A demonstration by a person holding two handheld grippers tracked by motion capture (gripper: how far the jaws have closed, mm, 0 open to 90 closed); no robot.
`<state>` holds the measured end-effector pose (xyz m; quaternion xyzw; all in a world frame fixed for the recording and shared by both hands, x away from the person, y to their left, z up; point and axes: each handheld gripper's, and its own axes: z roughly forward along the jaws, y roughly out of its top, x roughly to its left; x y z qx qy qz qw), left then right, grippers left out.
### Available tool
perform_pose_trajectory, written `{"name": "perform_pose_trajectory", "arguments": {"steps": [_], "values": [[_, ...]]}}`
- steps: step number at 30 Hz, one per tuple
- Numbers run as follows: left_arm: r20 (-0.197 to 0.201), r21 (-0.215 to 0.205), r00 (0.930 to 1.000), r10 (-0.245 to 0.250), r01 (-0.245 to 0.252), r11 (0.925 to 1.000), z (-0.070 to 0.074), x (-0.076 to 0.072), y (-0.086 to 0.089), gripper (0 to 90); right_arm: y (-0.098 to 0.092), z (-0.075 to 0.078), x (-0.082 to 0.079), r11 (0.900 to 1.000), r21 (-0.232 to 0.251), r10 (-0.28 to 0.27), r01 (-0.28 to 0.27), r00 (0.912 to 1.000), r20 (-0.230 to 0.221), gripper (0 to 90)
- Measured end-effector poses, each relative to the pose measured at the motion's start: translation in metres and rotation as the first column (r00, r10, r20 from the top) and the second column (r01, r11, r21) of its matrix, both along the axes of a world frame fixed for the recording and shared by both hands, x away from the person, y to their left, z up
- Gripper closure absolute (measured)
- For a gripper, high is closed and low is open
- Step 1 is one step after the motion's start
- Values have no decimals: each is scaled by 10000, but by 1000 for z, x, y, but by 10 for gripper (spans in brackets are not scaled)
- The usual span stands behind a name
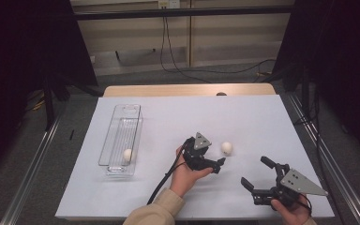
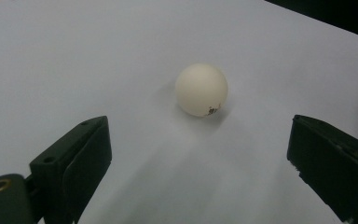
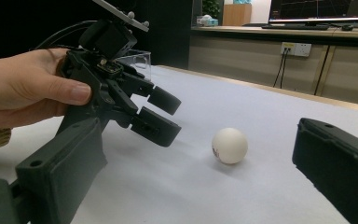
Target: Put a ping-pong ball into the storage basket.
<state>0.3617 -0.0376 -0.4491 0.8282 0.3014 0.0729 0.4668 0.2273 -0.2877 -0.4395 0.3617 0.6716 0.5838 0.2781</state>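
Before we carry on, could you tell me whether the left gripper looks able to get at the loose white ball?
Probably yes: the left gripper is open, and bare table lies between it and the ball.

- Ball (image 2: 201, 89): cream-white, small brown mark low on its side.
- Tabletop (image 1: 243, 122): white sheet, tan wooden edge beyond ball.
- Left gripper (image 1: 219, 165) fingers (image 2: 70, 170): matte black.
- Tray (image 1: 122, 136): clear.

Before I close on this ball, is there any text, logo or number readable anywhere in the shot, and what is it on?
No text can be read.
Ball ahead of the left gripper: a small brown mark low on its side, too blurred to read.
Same mark in the right gripper view, reddish, unreadable.
Monitor on the far desk: lines on the screen, too small to read.
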Motion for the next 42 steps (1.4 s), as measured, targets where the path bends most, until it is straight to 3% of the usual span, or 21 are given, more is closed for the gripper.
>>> {"name": "perform_pose_trajectory", "arguments": {"steps": [42], "values": [[33,184,10000,51,-52,9998,-6,7,-14,69,0,0,0,10000,23,6,-6,10000,-5,16]]}}
